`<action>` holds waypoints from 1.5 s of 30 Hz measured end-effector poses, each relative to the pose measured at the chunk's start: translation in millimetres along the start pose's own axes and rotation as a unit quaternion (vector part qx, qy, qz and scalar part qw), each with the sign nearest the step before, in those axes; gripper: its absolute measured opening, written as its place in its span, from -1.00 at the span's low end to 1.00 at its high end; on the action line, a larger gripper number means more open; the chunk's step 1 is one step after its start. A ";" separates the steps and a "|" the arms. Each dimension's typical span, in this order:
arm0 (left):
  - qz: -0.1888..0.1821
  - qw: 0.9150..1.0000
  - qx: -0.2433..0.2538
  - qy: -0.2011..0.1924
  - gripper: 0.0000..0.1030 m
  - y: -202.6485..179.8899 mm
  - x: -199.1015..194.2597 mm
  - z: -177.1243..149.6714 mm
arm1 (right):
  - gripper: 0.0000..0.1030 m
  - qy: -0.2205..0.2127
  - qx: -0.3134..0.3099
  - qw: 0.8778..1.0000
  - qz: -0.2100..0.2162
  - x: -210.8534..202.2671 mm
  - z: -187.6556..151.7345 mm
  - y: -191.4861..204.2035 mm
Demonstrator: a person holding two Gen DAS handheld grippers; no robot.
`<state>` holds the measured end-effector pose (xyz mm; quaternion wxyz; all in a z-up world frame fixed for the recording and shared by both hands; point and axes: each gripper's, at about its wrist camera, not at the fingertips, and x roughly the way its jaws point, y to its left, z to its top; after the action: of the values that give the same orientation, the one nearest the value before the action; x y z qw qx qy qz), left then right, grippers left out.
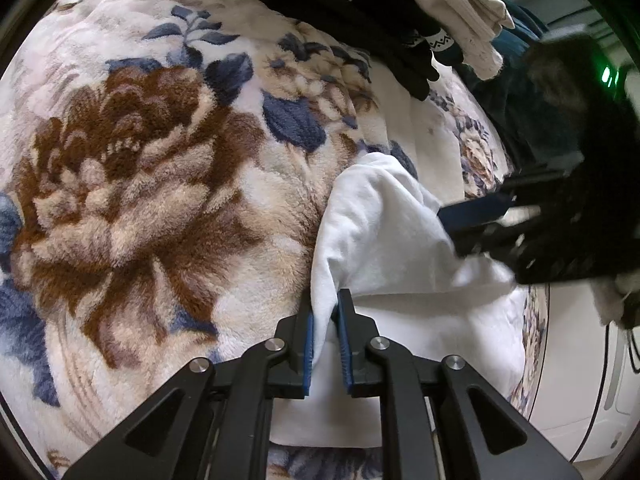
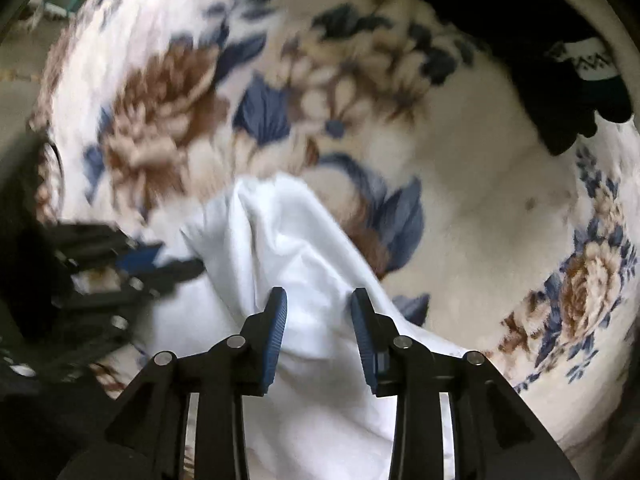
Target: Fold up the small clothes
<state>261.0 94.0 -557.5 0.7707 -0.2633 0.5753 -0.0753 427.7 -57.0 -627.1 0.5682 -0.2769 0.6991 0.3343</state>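
Two grippers angle down over white cloth [image 1: 384,220].

White garment [image 1: 384,216]; brown-and-blue floral blanket [image 1: 140,184]

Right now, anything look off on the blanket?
Mostly fine. The white garment is bunched into a raised ridge, not flat. Left tongs pinch one fold; right tongs stand open over it. Dark clothes overhang the floral blanket.
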 end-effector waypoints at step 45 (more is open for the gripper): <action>0.054 0.995 0.086 0.005 0.15 -50.0 35.3 150.8 | -0.85 -0.178 0.580 0.783 0.138 22.1 -308.9 -159.9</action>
<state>421.6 84.8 -532.7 0.7908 -0.1640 0.5836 -0.0841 357.7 -398.4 -632.8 0.6839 0.2687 0.6781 -0.0163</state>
